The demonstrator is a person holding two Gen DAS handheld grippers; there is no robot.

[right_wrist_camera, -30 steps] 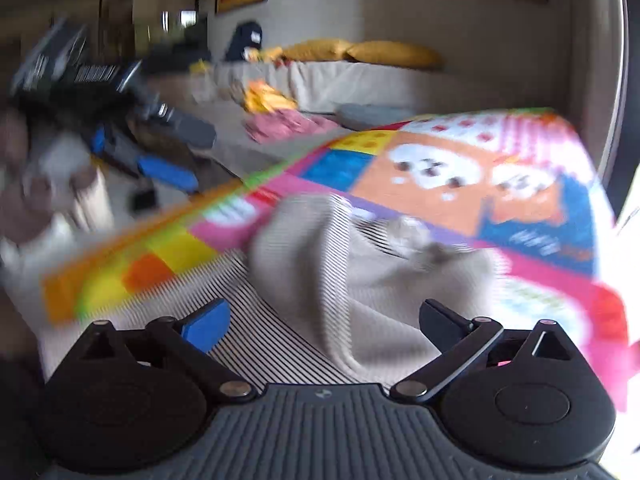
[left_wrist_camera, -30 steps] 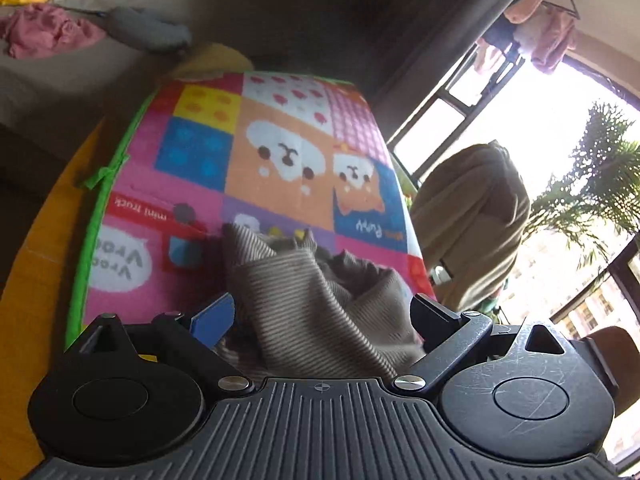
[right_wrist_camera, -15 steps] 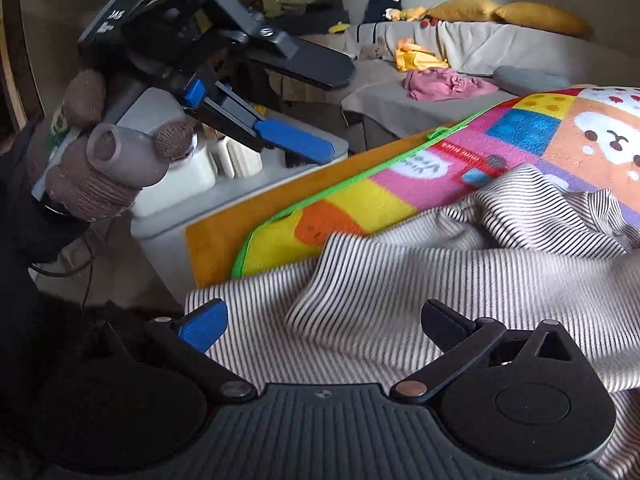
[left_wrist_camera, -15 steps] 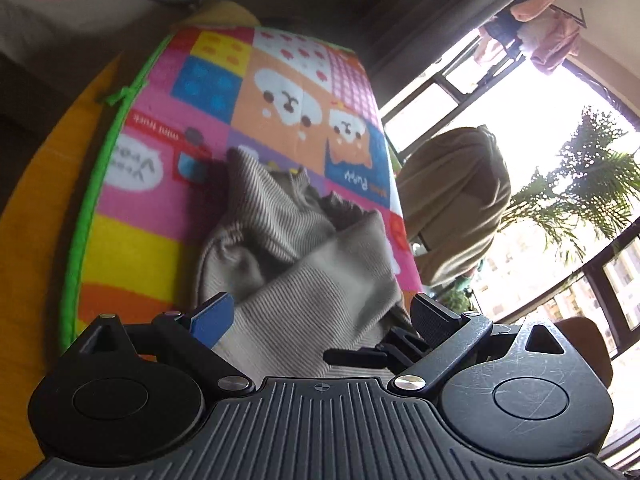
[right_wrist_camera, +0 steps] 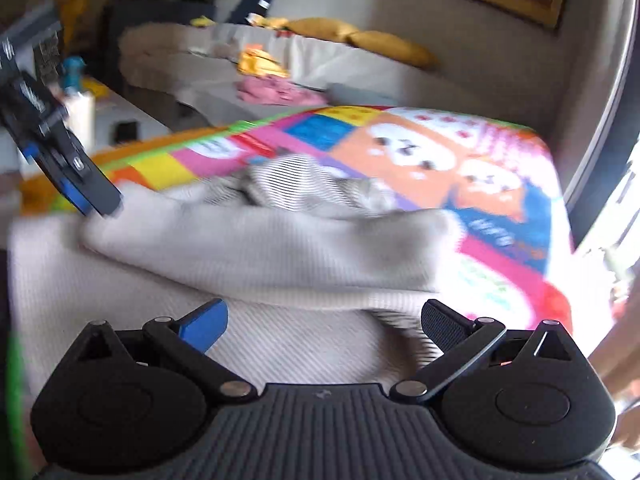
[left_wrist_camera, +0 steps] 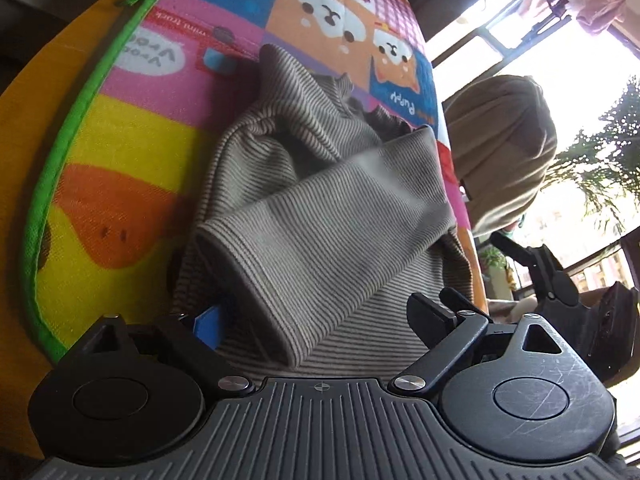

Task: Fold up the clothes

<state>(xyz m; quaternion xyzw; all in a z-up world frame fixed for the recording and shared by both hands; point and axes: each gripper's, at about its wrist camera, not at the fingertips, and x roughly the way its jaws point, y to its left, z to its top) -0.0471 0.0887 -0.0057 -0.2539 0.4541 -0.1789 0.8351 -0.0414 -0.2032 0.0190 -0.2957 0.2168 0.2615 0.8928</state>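
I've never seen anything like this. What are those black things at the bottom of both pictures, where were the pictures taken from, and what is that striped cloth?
No robot here: a person holds a two-finger gripper in each hand, and each gripper carries a camera looking forward along its fingers. One picture comes from the left gripper, the other from the right gripper; the black shapes at the bottom are the grippers' own bodies. Both stand open and hold nothing. The cloth is a striped grey-brown garment, loosely bunched, with one part laid across the rest, to be folded. It lies on a colourful play mat printed with cartoon puppies. The right picture is blurred; it also shows the left gripper at the garment's far edge, and a sofa with clothes behind.
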